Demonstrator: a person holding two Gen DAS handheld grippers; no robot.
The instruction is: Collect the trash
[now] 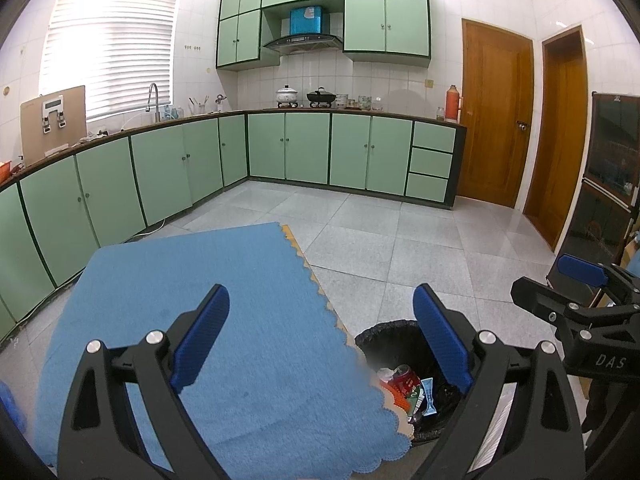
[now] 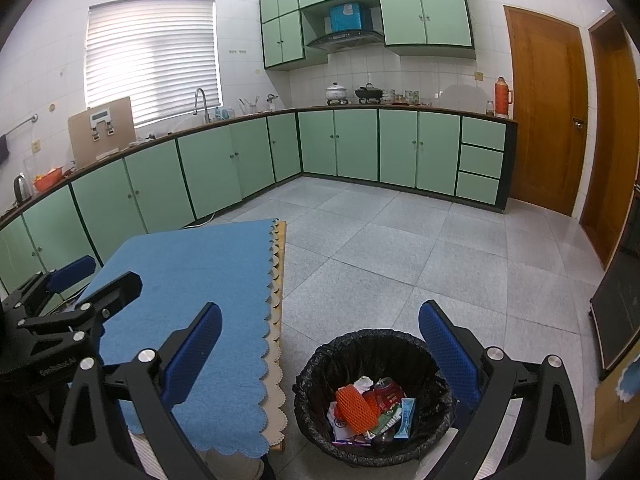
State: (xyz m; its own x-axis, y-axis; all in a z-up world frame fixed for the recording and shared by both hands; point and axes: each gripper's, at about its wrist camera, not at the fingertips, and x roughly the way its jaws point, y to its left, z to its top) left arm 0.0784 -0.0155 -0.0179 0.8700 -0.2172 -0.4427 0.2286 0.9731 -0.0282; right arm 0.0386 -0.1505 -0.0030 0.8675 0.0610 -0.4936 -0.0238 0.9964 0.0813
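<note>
A black-lined trash bin [image 2: 316,372] stands on the floor beside a table with a blue cloth [image 2: 192,280]. Inside lie an orange foam net [image 2: 356,404], a red can [image 2: 386,390], a light-blue wrapper [image 2: 405,416] and white paper. The bin also shows in the left wrist view [image 1: 384,330], partly hidden by the cloth [image 1: 224,320]. My right gripper [image 2: 320,316] is open and empty above the bin. My left gripper [image 1: 322,300] is open and empty over the table's right edge. Each gripper appears in the other's view: right [image 1: 576,280], left [image 2: 100,276].
Green kitchen cabinets [image 2: 360,144] run along the left and far walls under a counter with pots [image 2: 338,92], a faucet and a red thermos [image 2: 502,96]. Wooden doors [image 2: 544,112] stand at right. A dark cabinet [image 1: 608,184] is at far right. Grey tiled floor [image 2: 400,248].
</note>
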